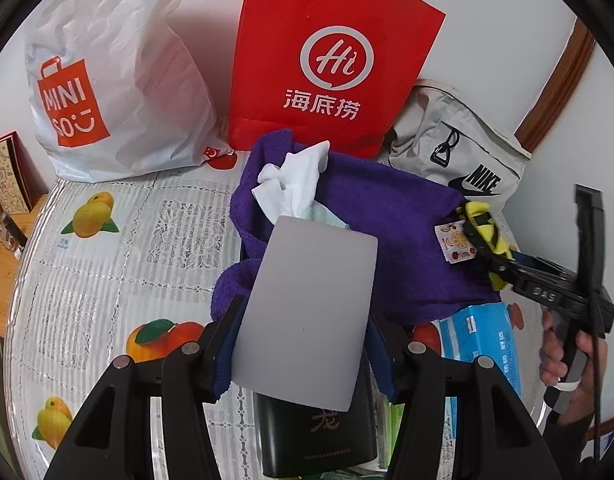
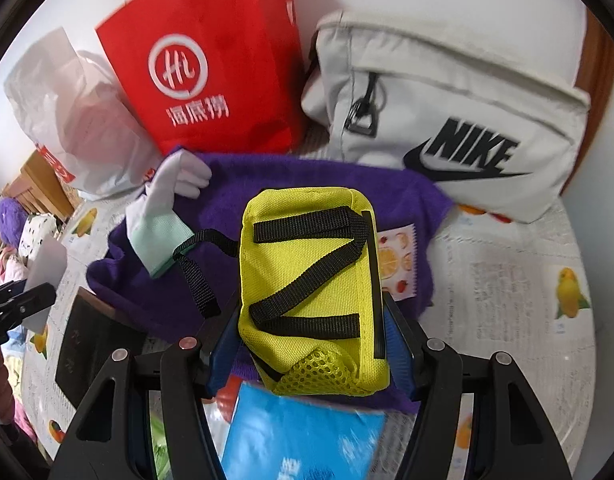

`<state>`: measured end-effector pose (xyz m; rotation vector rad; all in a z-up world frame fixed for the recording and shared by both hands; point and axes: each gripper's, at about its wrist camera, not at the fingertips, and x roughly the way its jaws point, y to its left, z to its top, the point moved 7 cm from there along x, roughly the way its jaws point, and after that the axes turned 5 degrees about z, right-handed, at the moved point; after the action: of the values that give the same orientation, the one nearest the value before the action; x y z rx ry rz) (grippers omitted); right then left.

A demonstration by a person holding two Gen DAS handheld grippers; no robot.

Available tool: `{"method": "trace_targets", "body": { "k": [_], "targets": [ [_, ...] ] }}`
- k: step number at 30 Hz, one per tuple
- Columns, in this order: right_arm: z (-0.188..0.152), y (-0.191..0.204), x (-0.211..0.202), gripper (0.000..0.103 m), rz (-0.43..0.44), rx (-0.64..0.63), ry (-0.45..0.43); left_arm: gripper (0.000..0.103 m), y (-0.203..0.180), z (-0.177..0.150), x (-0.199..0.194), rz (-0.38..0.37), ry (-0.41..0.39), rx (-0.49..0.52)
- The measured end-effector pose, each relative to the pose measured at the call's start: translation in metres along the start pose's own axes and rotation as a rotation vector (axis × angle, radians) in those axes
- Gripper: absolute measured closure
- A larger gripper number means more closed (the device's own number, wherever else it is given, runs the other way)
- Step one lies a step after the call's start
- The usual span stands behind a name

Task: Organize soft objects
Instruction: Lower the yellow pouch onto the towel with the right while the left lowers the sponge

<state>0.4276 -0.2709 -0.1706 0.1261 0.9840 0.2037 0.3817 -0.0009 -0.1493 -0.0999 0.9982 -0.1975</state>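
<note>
Now, through the left wrist view, your left gripper (image 1: pixel 303 344) clamps a grey card (image 1: pixel 307 312) over the purple towel (image 1: pixel 387 216). Through the right, your right gripper (image 2: pixel 307 344) grips the yellow pouch (image 2: pixel 311 280) above that towel; probably carrying, so choose its spot next.

MINISO bag (image 1: pixel 107 92), NIKE pouch (image 1: pixel 459 152)

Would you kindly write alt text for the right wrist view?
The right gripper clamps a yellow pouch with black straps above a purple towel. Behind stand a red paper bag and a white Nike bag.
</note>
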Motion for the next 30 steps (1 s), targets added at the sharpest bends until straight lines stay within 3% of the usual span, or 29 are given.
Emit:
{"method": "trace_targets", "body": {
  "k": [14, 22, 30],
  "targets": [
    [-0.011, -0.010, 0.064, 0.037, 0.017, 0.032, 0.162, 0.049, -0.009, 0.022, 0.030, -0.009, 0.042, 0.039],
    [-0.015, -0.011, 0.069, 0.031, 0.047, 0.040, 0.185, 0.048, -0.030, 0.031, 0.048, -0.021, 0.061, 0.084],
    [-0.014, -0.011, 0.058, 0.031, 0.054, 0.024, 0.139, 0.048, -0.044, 0.040, 0.066, -0.014, 0.076, 0.113]
  ]
}}
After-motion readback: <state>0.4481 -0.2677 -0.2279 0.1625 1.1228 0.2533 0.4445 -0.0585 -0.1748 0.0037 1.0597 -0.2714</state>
